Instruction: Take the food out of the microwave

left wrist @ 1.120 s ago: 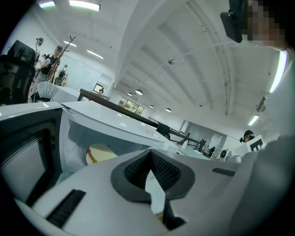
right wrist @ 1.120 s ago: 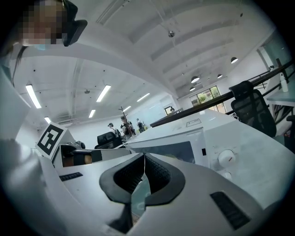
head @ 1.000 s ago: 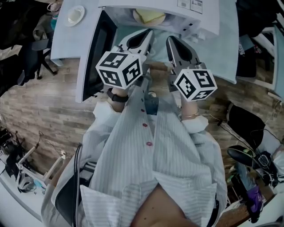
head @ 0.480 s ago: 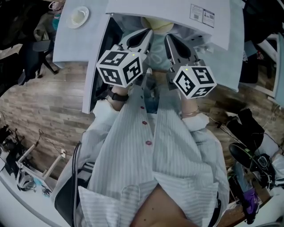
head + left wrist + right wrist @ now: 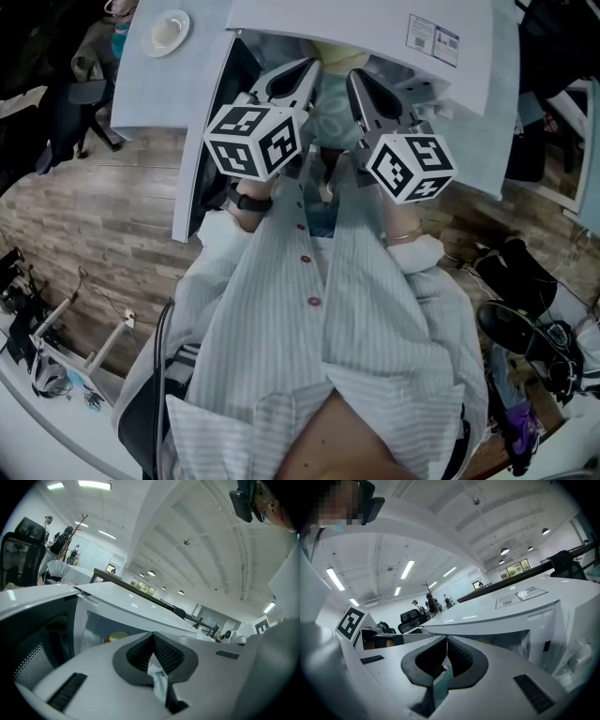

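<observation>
Both grippers have pushed closer to the microwave [image 5: 375, 28]. The tips of the left gripper [image 5: 312, 66] and right gripper [image 5: 354, 77] now reach its open mouth, under the front edge of its top. The food [image 5: 334, 49] inside, plainly seen a second ago, now shows only as a yellow sliver below that edge.
</observation>
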The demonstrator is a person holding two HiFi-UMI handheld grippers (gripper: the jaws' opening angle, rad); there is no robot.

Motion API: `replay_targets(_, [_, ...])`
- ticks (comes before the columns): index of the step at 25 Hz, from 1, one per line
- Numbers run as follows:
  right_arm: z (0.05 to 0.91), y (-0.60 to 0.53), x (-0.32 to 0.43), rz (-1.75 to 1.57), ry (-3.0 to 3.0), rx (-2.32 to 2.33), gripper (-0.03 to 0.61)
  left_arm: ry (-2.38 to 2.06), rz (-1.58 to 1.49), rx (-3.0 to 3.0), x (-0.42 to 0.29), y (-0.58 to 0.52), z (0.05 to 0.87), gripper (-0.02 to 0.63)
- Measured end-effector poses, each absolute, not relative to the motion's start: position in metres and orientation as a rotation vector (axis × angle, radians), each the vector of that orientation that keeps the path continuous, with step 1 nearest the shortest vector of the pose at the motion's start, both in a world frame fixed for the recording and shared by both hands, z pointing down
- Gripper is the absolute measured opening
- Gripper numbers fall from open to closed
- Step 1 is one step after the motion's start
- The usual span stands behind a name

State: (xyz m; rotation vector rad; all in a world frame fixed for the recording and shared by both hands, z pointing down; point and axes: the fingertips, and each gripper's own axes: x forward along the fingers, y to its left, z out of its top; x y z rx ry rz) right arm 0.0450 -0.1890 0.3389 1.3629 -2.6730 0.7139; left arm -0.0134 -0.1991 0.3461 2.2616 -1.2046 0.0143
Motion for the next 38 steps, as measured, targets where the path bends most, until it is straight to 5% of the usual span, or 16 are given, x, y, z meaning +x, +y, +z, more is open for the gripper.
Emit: replay_targets(38, [0.455, -0.222, 0.075, 0.945, -2.403, 1.454, 0.034, -1.231, 0.118, 2.041, -0.020, -0.230, 0.453, 0.009])
